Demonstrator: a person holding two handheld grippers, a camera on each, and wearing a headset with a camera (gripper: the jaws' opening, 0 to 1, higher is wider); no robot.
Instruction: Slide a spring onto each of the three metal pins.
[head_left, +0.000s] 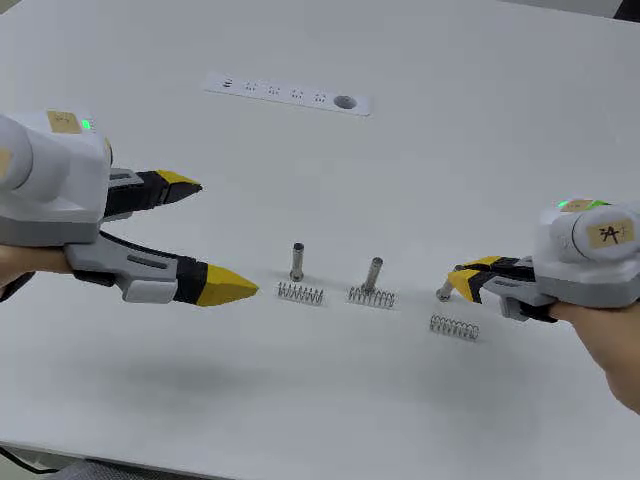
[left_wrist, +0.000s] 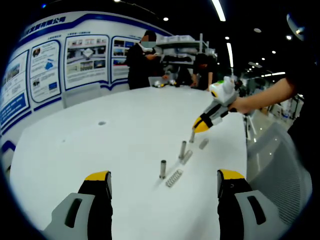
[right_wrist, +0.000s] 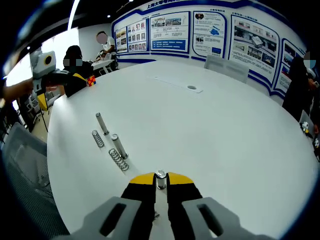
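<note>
Head view: nothing is threaded yet, every spring lies flat on the white counter (head_left: 150, 400) and all three pins are bare. The left spring (head_left: 300, 293) and middle spring (head_left: 371, 297) rest just beside the upright left pin (head_left: 297, 262) and middle pin (head_left: 373, 273). The right hand-held gripper (head_left: 462, 282) is clenched on the third pin (right_wrist: 160, 176), with the third spring (head_left: 454, 327) near. The left hand-held gripper (head_left: 218, 237) hangs released, jaws wide. A power strip (head_left: 288, 95) sits beyond. Wall posters (right_wrist: 172, 32) and people (left_wrist: 137, 55) are behind.

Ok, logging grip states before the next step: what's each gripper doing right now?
Left gripper: open, holding nothing.
Right gripper: closed on a metal pin at its jaw tips.
</note>
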